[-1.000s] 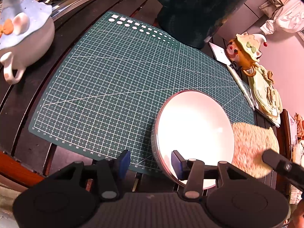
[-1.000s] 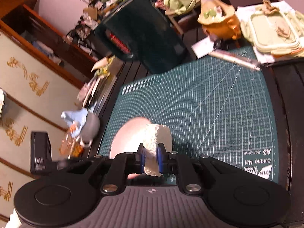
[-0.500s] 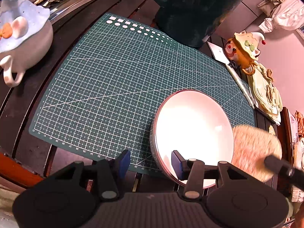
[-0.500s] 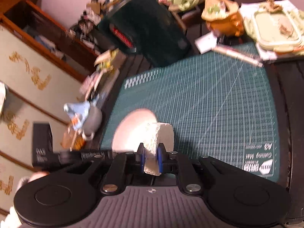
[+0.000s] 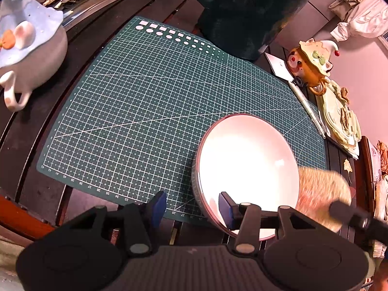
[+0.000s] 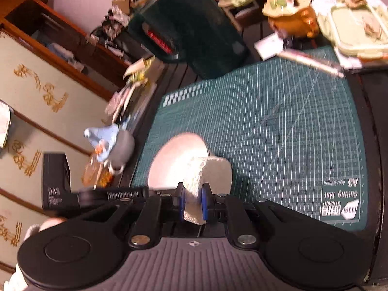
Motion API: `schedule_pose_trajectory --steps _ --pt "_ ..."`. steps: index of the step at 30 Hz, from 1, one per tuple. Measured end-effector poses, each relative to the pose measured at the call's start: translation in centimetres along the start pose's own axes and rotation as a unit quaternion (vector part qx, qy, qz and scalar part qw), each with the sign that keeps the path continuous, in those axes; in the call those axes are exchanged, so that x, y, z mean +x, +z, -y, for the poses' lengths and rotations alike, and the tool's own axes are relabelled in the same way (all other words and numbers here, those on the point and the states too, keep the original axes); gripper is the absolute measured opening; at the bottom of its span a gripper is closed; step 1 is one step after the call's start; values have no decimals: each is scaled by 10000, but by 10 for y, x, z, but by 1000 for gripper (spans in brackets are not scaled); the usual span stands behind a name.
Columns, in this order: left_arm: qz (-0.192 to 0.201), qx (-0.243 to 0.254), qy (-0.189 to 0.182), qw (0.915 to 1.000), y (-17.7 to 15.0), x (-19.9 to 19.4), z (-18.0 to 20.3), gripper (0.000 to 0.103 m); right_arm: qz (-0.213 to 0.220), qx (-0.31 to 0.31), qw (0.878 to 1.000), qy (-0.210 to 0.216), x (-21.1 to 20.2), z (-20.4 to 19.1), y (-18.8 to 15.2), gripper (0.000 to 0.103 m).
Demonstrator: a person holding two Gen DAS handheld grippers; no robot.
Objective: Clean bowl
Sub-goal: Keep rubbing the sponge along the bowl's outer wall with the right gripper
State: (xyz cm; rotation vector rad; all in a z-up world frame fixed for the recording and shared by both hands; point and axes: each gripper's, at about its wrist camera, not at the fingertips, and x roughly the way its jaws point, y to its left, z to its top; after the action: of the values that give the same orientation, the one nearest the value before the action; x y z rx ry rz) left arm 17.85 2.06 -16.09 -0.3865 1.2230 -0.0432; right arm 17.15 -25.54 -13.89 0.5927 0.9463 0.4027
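Observation:
A white bowl [image 5: 247,167] with a pinkish rim sits on the near right part of the green cutting mat [image 5: 145,101]. My left gripper [image 5: 192,207] is open, its jaws straddling the bowl's near left rim, one finger inside the bowl. My right gripper [image 6: 192,202] is shut on a round beige sponge [image 6: 206,177], held just right of the bowl [image 6: 179,157]. In the left wrist view the sponge [image 5: 320,194] is blurred beside the bowl's right rim.
A blue-lidded grey pot [image 5: 26,55] stands left of the mat. A dark green container [image 5: 247,12] stands behind it. A clown-shaped jar [image 5: 312,65], a pen [image 5: 308,106] and a lidded food box [image 5: 339,116] lie at the right.
The right gripper with the sponge has shifted slightly beside the bowl's right rim and is blurred by motion. The left gripper and the bowl have barely moved.

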Motion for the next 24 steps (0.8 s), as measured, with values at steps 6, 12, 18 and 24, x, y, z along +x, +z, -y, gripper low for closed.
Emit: schedule_pose_trajectory --steps 6,12,18,24 --pt "-15 -11 7 10000 0 1 -1 47 -82 217 9997 -87 13 12 5 13" --pt "-21 -18 17 10000 1 0 -1 47 -451 0 9990 44 12 5 -7 13" --pt "-72 11 6 10000 -1 2 3 47 17 235 9997 -68 7 11 3 12" --pt "-99 -104 -41 9999 -6 4 4 44 -130 166 9998 -13 12 10 1 13"
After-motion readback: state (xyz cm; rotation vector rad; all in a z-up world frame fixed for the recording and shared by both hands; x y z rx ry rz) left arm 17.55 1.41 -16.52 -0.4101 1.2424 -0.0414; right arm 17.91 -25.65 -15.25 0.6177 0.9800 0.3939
